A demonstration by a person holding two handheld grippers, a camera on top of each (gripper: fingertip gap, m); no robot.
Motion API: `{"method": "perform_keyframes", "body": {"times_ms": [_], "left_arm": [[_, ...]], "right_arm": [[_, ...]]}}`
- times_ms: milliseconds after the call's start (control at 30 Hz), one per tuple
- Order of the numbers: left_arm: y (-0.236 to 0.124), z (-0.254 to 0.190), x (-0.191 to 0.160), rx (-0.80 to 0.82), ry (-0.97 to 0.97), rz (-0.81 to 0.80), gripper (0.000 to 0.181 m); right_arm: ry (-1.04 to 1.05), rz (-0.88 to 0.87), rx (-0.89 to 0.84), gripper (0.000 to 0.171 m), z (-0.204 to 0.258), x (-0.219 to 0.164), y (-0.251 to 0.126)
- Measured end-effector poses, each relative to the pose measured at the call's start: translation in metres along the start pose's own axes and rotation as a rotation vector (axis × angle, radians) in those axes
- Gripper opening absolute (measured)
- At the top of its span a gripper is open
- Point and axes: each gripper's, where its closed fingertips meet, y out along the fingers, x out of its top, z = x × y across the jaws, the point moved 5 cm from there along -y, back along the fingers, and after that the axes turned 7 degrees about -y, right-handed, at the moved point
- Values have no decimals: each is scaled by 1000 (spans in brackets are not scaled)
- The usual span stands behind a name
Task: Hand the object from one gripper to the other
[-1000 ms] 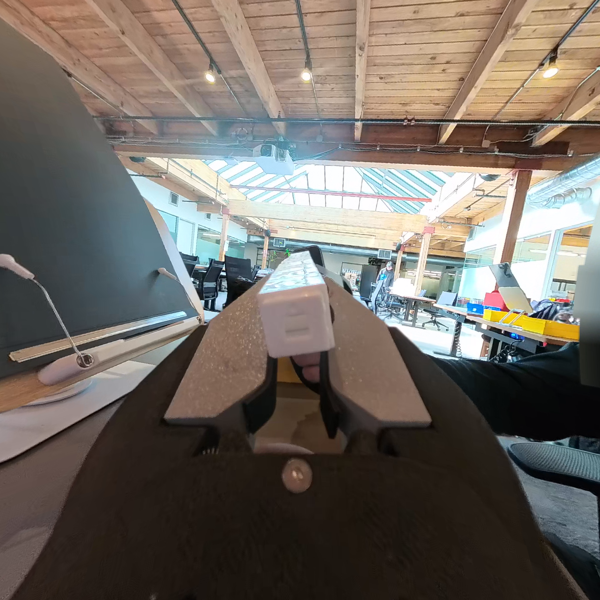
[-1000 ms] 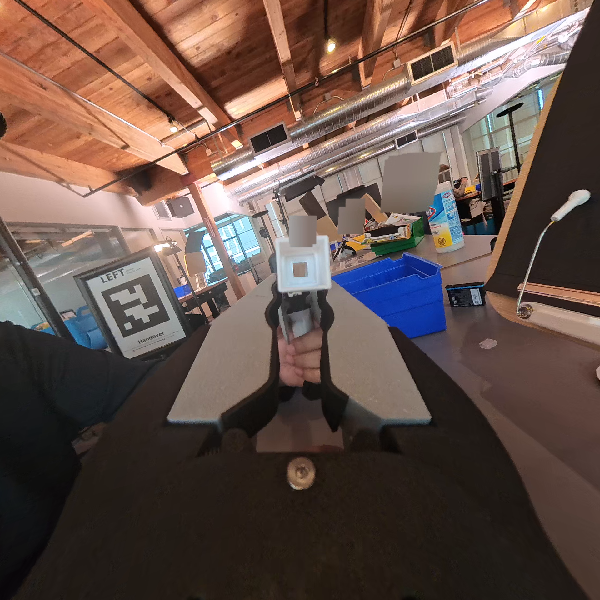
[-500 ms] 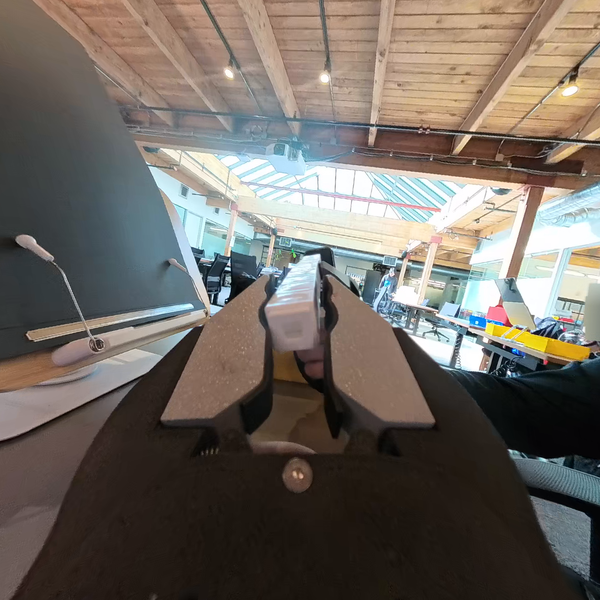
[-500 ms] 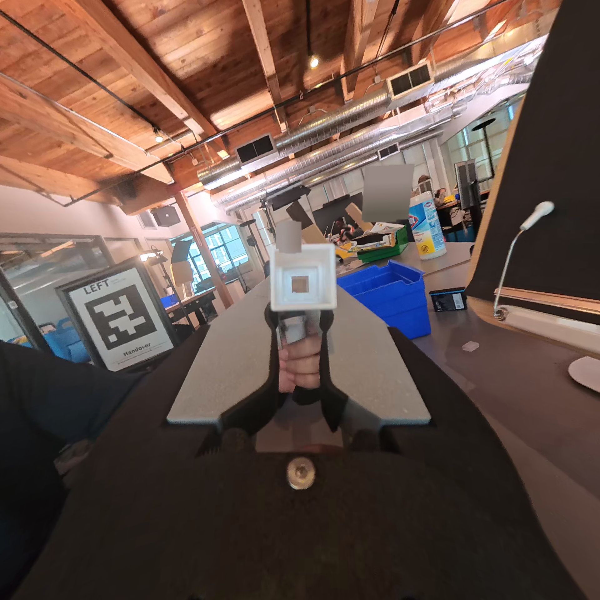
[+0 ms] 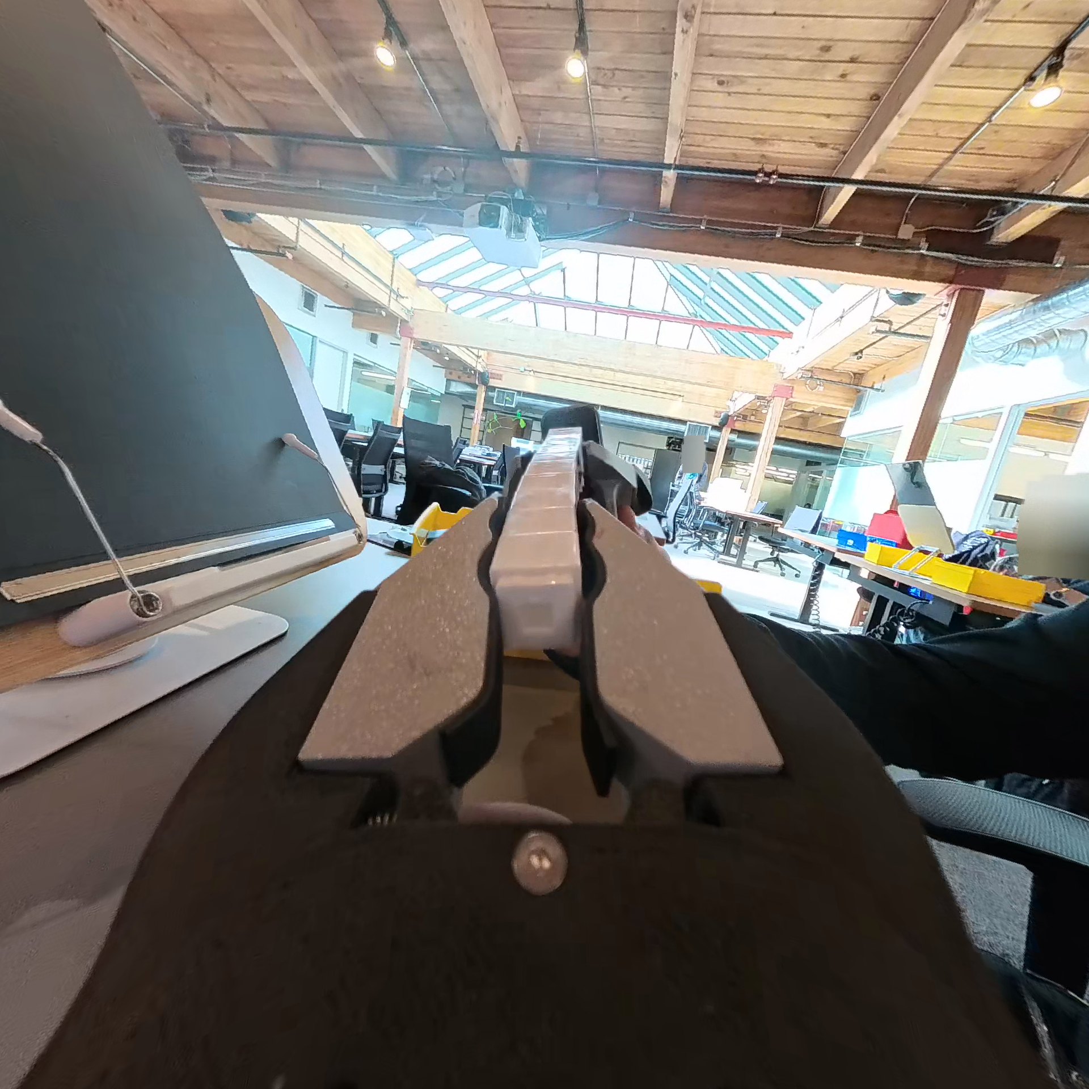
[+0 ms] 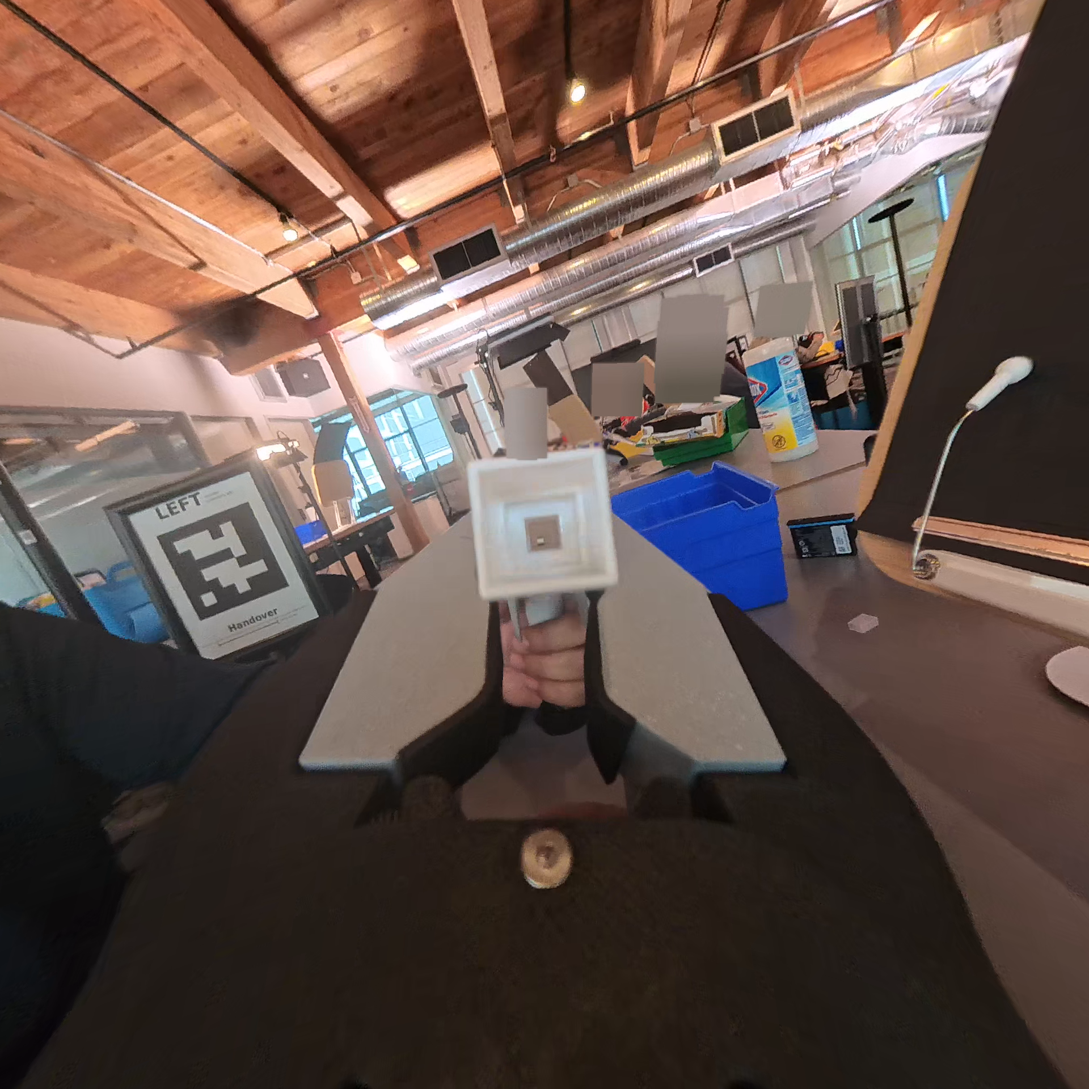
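A long white square bar [image 5: 539,548] runs between the two grippers, which face each other above the dark table. My left gripper [image 5: 545,507] is shut on one end, with both fingers against the bar's sides. The right gripper's grey finger [image 5: 613,483] shows at the bar's far end. In the right wrist view the bar's hollow square end [image 6: 542,530] faces the camera. It sits between the fingers of my right gripper [image 6: 542,533] and hides their tips. The gap there matches the bar's width. Below the bar end are the left gripper's finger [image 6: 539,610] and a hand [image 6: 542,666].
A black board on a white stand [image 5: 118,353] stands close on the left. On the table [image 6: 884,707] are a blue bin [image 6: 707,542], a small black device [image 6: 822,539] and a framed marker sign [image 6: 218,560]. A dark sleeve [image 5: 943,695] crosses on the right. Across from one pair of fingers to the other is roughly 5 cm.
The bar's end has sunk from above my left finger into line between both left fingers. In the right wrist view its hollow end has grown larger and nearer.
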Motion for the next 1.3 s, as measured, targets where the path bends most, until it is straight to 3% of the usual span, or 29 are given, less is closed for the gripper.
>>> {"method": "perform_keyframes", "body": {"times_ms": [200,400,533,633,733,1000,1133,1300], "left_arm": [[-2,9,2,64,-40,-20,35],[-5,33,-1,206,-164,0,73],[-6,44,-7,286,-181,40,80],[-9,46,-5,301,-187,23,76],[-8,43,-5,269,-196,12,66],[-9,44,-3,276,-190,9,67],[-8,42,-4,247,-220,29,61],[1,29,-19,40,-467,109,59]], "right_arm": [[-182,91,-71,18,7,-4,8],[-770,246,-314,21,17,-2,11],[-1088,367,-375,21,26,-20,22],[-1232,371,-374,19,34,-27,29],[-1173,382,-343,19,35,-32,33],[-1196,396,-480,19,19,-21,23],[-1427,593,-603,19,-1,-28,14],[-1809,840,-715,19,-21,-37,8]]}}
